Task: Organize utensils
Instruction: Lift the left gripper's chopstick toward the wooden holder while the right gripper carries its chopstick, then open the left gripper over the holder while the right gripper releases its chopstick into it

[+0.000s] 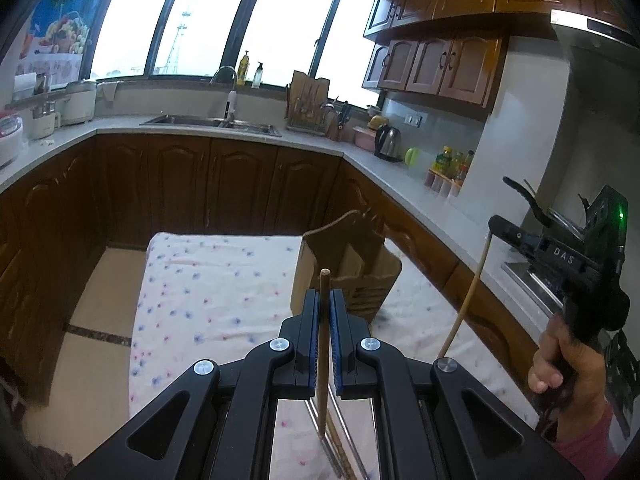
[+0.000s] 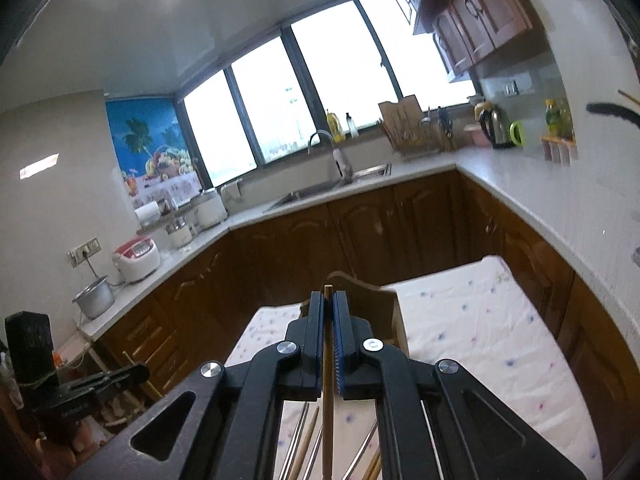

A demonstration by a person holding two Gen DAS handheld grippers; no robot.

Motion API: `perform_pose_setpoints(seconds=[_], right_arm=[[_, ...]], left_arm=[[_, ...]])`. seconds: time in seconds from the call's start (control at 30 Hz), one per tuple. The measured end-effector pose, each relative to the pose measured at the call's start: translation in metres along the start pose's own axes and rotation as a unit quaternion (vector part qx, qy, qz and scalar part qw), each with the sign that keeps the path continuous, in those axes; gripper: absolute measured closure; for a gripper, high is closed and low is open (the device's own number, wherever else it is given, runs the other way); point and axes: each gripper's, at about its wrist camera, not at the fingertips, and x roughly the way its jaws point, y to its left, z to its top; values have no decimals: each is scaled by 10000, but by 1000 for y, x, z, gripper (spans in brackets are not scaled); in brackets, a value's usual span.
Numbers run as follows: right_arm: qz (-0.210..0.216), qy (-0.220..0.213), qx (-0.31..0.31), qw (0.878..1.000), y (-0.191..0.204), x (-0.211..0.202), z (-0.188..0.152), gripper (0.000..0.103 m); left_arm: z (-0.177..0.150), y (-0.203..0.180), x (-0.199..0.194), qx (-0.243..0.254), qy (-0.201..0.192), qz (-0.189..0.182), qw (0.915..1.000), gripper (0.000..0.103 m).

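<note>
My left gripper is shut on a brown wooden chopstick that stands upright between the blue pads, its top poking above them. A wooden utensil holder stands on the flowered tablecloth just beyond it. My right gripper is shut on a pale wooden chopstick, held above the table; it also shows in the left wrist view with its chopstick hanging down. The holder sits right behind it. Several metal and wooden chopsticks lie on the cloth below.
A U-shaped kitchen counter with dark wood cabinets surrounds the table. It carries a sink, a kettle, rice cookers and a knife block. The left gripper body shows low left in the right wrist view.
</note>
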Motion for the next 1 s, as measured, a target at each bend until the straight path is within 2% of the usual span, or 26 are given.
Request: perform_pose_setpoints(seconds=[0.27, 0.4, 0.7, 0.83, 1.0], right_arm=[[-88, -424, 71, 9990, -6, 9, 24, 99], [-129, -373, -71, 9992, -6, 29, 37, 99], [-268, -1134, -149, 9931, -11, 53, 79, 99], [-452, -1333, -275, 9897, -15, 71, 84, 99], [-566, -1312, -180, 9896, -31, 101, 69, 99]], left_arm=[[23, 0, 21, -10, -248, -70, 9997, 99], [39, 0, 32, 38, -446, -75, 9990, 99], [77, -3, 75, 160, -971, -71, 9951, 99], [85, 2, 110, 64, -1129, -6, 9936, 99], [73, 10, 163, -144, -1085, -7, 9940, 99]])
